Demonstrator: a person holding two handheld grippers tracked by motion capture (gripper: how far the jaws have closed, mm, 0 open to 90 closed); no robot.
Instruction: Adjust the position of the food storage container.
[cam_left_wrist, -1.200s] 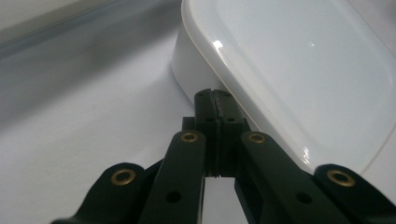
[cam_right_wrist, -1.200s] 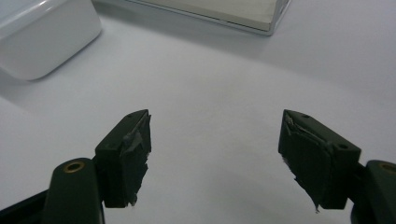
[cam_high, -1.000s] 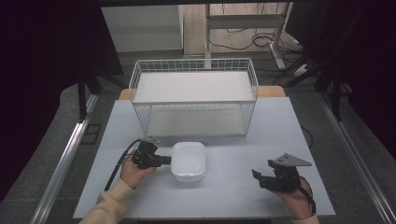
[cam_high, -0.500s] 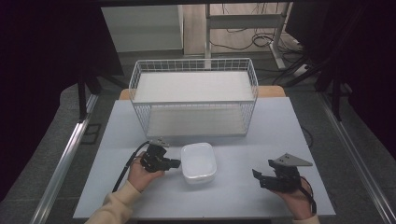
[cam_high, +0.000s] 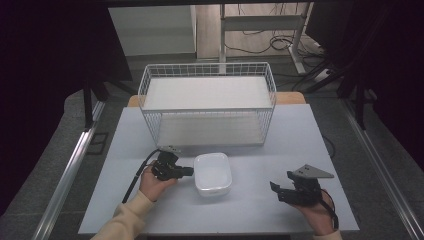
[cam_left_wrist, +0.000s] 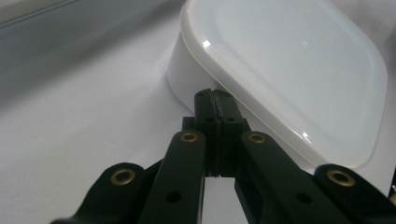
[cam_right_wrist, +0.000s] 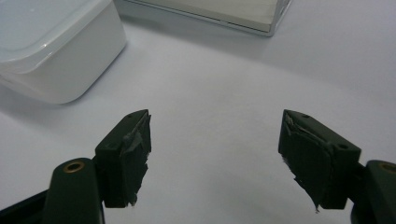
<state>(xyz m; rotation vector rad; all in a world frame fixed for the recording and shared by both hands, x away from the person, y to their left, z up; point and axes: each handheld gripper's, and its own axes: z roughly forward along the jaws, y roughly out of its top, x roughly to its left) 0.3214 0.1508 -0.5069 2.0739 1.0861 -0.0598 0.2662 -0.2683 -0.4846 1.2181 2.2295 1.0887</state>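
Note:
A white lidded plastic container (cam_high: 213, 173) sits on the grey table, just in front of the wire basket. My left gripper (cam_high: 189, 171) is shut, with its tips against the container's left side. In the left gripper view the closed jaws meet at the rim of the container (cam_left_wrist: 289, 60), and nothing shows between the left gripper (cam_left_wrist: 215, 95) tips. My right gripper (cam_high: 276, 190) rests near the table's front right, well apart from the container. It stands open over bare table in the right gripper view (cam_right_wrist: 215, 140), with the container (cam_right_wrist: 46, 46) at the upper left.
A white wire basket (cam_high: 207, 107) with a pale flat bottom stands at the back middle of the table (cam_high: 250, 215). Bare tabletop lies between the container and my right gripper. Dark floor, metal rails and cables surround the table.
The container has slid to the right across the table, with my shut left gripper following against its left side. The right gripper has not moved.

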